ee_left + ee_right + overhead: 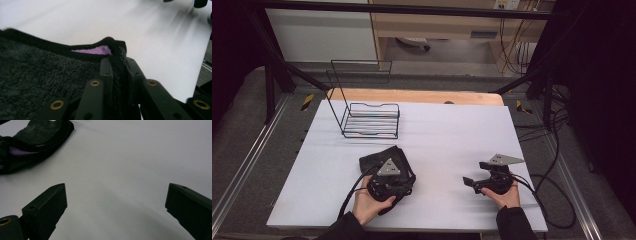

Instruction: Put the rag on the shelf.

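Observation:
A black fleece cloth (377, 159) with a purple lining (93, 50) lies bunched on the white table top (452, 130), left of centre near the front. My left gripper (388, 174) sits over the cloth's near side, held by a hand from below. In the left gripper view its jaws (117, 65) stand close together with the cloth's (45, 75) thick black hem pinched between them. My right gripper (476, 173) rests to the right, apart from the cloth, jaws wide. Between its fingers (116, 195) there is bare table, and the cloth (37, 135) lies off at the upper left.
A black wire rack (371, 120) with a tall back frame stands at the far left of the white table top. A wooden edge (412, 95) runs behind it. Cables (552, 195) trail off the table's right side.

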The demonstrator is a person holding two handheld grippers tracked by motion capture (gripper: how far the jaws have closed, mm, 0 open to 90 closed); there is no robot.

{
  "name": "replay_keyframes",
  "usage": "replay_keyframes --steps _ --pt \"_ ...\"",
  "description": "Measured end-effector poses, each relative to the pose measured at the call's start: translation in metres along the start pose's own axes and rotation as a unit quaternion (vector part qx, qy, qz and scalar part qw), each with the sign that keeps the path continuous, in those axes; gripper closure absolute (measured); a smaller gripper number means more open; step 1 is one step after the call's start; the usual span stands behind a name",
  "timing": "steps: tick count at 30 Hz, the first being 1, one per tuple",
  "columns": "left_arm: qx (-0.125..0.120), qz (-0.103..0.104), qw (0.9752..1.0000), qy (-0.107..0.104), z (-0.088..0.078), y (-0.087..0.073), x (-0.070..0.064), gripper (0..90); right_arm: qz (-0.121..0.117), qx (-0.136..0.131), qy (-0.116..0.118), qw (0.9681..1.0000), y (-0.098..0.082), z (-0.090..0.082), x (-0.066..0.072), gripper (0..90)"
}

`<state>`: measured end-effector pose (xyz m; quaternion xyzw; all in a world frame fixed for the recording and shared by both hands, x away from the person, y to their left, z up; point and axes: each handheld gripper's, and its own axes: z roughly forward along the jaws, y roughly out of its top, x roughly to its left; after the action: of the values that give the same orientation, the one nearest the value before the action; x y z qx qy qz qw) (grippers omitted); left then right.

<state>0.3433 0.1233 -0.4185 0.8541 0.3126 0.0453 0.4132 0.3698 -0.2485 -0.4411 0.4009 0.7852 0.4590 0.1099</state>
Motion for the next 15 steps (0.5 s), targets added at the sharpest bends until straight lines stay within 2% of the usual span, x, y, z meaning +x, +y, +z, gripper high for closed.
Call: replay_keyframes --steps 1,3,4,6,7,8,9,10,11,15 --pt "-0.004 -0.002 1.0 0.007 -0.006 -0.002 0.002 61.8 -0.004 -0.004 -0.001 1.0 0.002 0.001 0.002 5.1" --pt "-0.012 -0.004 0.9996 0.024 -0.016 -0.005 0.004 50.0 -0.007 -0.007 0.0 1.0 0.005 0.002 0.005 5.9" --pt "-0.014 0.001 0.9992 0.038 -0.022 -0.007 0.006 49.1 -0.008 -0.01 0.003 0.9999 0.007 0.004 0.008 6.8" --pt "-0.014 -0.007 0.9982 0.058 -0.033 -0.013 0.012 44.2 -0.008 -0.011 0.005 0.9999 0.011 0.008 0.013 7.3" --pt "-0.014 -0.007 0.9982 0.058 -0.033 -0.013 0.012 43.4 -0.008 -0.011 0.005 0.9999 0.011 0.008 0.013 7.3" --pt "-0.012 -0.014 0.9976 0.066 -0.039 -0.017 0.016 43.4 -0.011 -0.011 0.006 0.9999 0.014 0.011 0.015 7.7" --pt "-0.005 -0.025 0.9958 0.088 -0.047 -0.026 0.024 40.9 -0.014 -0.01 0.008 0.9998 0.02 0.018 0.022 8.5" --pt "-0.005 -0.025 0.9958 0.088 -0.047 -0.026 0.024 40.4 -0.018 -0.01 0.011 0.9997 0.024 0.022 0.026 9.2" --pt "0.006 -0.039 0.9938 0.104 -0.052 -0.037 0.031 39.8 -0.022 -0.007 0.014 0.9996 0.028 0.027 0.029 9.6" --pt "0.024 -0.069 0.9914 0.108 -0.057 -0.056 0.036 39.1 -0.033 -0.001 0.024 0.9992 0.045 0.049 0.046 12.1"
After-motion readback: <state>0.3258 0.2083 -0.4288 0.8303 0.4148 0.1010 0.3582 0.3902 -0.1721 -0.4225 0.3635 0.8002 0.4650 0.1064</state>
